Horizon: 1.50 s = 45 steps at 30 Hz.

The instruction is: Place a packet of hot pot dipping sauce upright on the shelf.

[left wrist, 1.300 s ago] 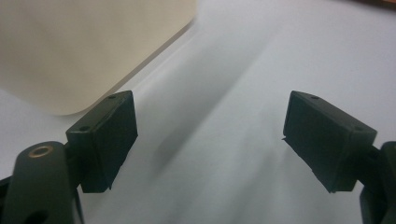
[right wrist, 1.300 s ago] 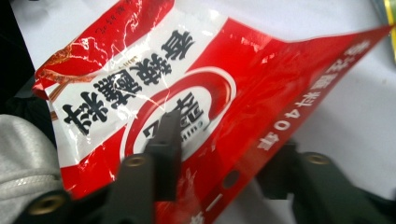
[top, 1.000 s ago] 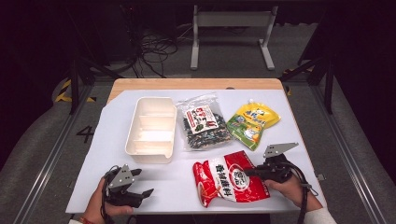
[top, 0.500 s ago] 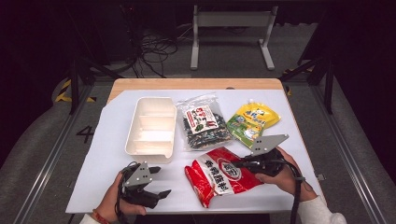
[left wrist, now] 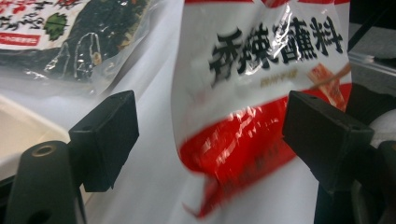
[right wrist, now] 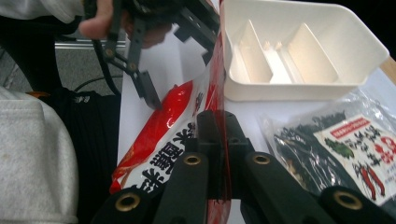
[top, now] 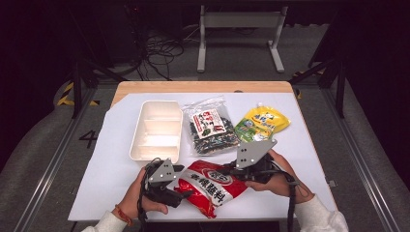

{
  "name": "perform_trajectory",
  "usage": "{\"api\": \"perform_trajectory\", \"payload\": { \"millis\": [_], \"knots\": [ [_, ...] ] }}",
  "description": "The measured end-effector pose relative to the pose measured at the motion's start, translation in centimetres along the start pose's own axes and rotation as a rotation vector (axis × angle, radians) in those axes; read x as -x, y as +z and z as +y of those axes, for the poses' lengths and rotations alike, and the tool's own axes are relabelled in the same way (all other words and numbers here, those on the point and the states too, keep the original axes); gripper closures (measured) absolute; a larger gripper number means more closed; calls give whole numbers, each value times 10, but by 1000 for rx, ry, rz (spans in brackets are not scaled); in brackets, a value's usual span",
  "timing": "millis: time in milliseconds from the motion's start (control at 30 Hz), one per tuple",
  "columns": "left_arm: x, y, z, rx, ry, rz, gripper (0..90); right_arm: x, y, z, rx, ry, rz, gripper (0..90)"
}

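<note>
Two grippers work one red packet (top: 212, 186) at the near edge of the table (top: 309, 145). In the right gripper view, the right gripper (right wrist: 219, 140) has its jaws pressed together on one edge of the packet, pinching the thin seam so that the packet stands on edge, lifted off the table rather than lying flat. That grip looks meant to hold the packet up and steady for the other hand. The left gripper (left wrist: 205, 140) has its jaws spread wide, one to each side of the packet's free red end, with the pads not touching it; it seems lined up to close on that end, so the packet would be held at both ends. Behind the packet lie a dark seaweed bag (top: 210, 131) and a yellow pouch (top: 263, 123), with a white divided tray (top: 155, 130) just beside the bag, its compartments empty, probably where the packets are meant to go.
</note>
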State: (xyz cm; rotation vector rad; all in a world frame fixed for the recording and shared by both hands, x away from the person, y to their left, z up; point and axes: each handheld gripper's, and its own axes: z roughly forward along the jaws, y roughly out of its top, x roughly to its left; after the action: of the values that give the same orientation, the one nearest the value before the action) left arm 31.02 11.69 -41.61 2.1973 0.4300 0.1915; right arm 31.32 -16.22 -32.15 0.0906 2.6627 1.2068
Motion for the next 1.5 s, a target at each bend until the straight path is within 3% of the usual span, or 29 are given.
{"api": "perform_trajectory", "payload": {
  "millis": [233, 300, 533, 667, 800, 833, 933, 967, 1000, 1033, 1100, 1200, 1300, 1400, 1500],
  "knots": [
    [-2, 11, 1, -18, 11, -21, 316, -5, 10, 16, -14, -62, 1, 900],
    [-2, 11, -1, -20, 22, -30, 473, -6, 12, 17, -20, -70, -19, 900],
    [-7, 11, -8, 6, 6, -44, 873, -5, 18, 15, -14, -50, -52, 900],
    [-7, 9, -8, 12, 7, -53, 899, -3, 17, 12, 0, -30, -62, 897],
    [-8, 7, -11, 28, -16, -68, 899, -5, 11, 11, 32, -10, -98, 808],
    [-9, 4, -12, 39, -21, -73, 900, -6, 1, 7, 69, 29, -163, 625],
    [-7, -1, -14, 52, -29, -80, 900, -7, -19, -2, 134, 76, -210, 452],
    [-7, -1, -14, 52, -29, -80, 900, -7, -19, -2, 134, 76, -210, 452],
    [-6, -4, -16, 62, -32, -83, 900, -7, -27, -7, 157, 106, -235, 396],
    [-6, -6, -16, 67, -36, -87, 900, -9, -44, -18, 202, 148, -270, 368],
    [-5, -11, -16, 82, -36, -85, 900, -13, -64, -33, 269, 186, -314, 311],
    [-4, -15, -16, 94, -28, -81, 900, -16, -86, -59, 330, 257, -327, 252],
    [-4, -17, -15, 108, -22, -86, 900, -17, -89, -84, 290, 311, -350, 234],
    [-2, -18, -15, 131, -22, -92, 900, -15, -80, -110, 220, 381, -374, 228],
    [-1, -19, -17, 142, -31, -92, 900, -13, -67, -133, 175, 456, -364, 227]
  ]
}}
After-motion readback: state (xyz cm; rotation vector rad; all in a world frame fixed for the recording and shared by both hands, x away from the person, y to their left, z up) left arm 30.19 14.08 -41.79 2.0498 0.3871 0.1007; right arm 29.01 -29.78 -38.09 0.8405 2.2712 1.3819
